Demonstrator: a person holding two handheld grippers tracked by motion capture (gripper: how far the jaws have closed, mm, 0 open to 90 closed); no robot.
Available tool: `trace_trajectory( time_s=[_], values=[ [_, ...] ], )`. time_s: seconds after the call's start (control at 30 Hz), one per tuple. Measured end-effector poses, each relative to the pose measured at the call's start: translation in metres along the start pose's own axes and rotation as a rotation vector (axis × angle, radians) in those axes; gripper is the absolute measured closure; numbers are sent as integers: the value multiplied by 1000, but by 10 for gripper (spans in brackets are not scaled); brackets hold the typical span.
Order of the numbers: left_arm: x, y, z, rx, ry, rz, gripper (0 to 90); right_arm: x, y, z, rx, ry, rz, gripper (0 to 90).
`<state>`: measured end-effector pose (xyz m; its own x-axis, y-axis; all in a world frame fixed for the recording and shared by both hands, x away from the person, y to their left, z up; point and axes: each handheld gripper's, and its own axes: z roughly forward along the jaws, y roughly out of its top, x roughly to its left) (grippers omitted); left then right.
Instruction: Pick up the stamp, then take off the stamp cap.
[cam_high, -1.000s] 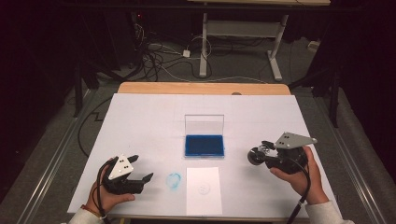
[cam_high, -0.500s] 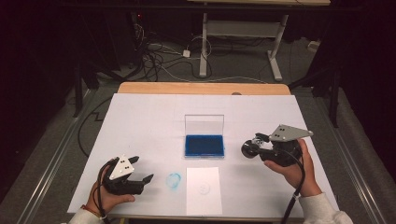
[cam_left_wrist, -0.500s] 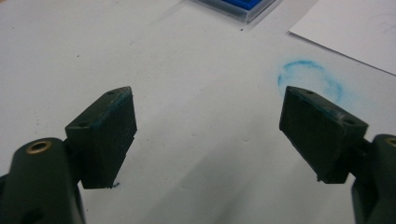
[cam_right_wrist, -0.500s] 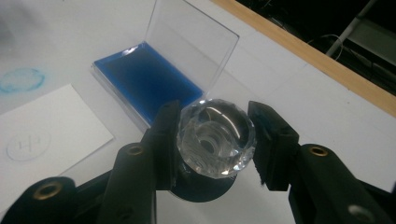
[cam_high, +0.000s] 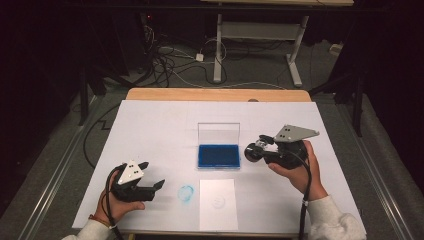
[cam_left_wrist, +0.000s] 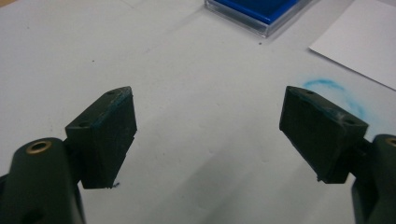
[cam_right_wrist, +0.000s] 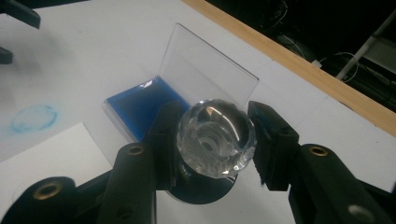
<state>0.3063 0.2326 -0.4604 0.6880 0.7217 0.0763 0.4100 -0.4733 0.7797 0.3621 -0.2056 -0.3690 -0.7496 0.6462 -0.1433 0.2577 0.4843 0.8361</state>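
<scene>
On the table, left to right:

Left gripper (cam_high: 150, 182): rests low at the near left of the white sheet (cam_high: 150, 130), held in the person's left hand (cam_high: 117, 207); jaws stand wide apart with nothing between them. Left gripper view: both black pads (cam_left_wrist: 109, 135) carry faint blue smears and only bare sheet lies between them.

Blue ring (cam_high: 186, 193): a smudged ink mark on the sheet, just right of the left gripper and just left of the paper. It lies beside the right-hand jaw in the left gripper view (cam_left_wrist: 334, 91).

Paper (cam_high: 217, 202): a white slip at the near edge, in front of the ink pad, with a faint round print on it.

Ink pad (cam_high: 218, 155): a blue pad in a clear case at mid-table, its clear lid (cam_high: 218, 134) standing upright behind it.

Stamp (cam_high: 253, 151): a black round base with a faceted clear knob (cam_right_wrist: 215, 138), lifted off the sheet, just right of the ink pad.

Right gripper (cam_high: 257, 150): held in the right hand (cam_high: 295, 167), pointing left toward the ink pad; its jaws are clamped on the knob from both sides, with the black base below them.

Table edge (cam_high: 215, 95): a wooden strip beyond the sheet's far side.
</scene>
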Motion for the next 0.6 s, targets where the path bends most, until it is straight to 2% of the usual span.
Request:
trace_trajectory(
  time_s=[0.1, 0.3, 0.33, 0.37, 0.47, 0.6],
  values=[
    [-1, 5, 5, -7, -15, 8, 183, 1, 5, 8, -5, 16, -1, 570],
    [-14, 24, 17, -8, -55, 68, 185, 5, 13, 23, -21, 43, 15, 570],
    [-17, 28, 19, -7, -58, 79, 185, 9, 17, 29, -38, 67, 25, 570],
    [-21, 32, 22, -7, -63, 89, 185, 9, 17, 29, -38, 67, 25, 570],
    [-31, 43, 29, -23, -89, 110, 185, 20, 23, 36, -64, 109, 42, 570],
    [-48, 57, 41, -43, -124, 152, 185, 36, 34, 41, -87, 151, 23, 570]
  ],
)
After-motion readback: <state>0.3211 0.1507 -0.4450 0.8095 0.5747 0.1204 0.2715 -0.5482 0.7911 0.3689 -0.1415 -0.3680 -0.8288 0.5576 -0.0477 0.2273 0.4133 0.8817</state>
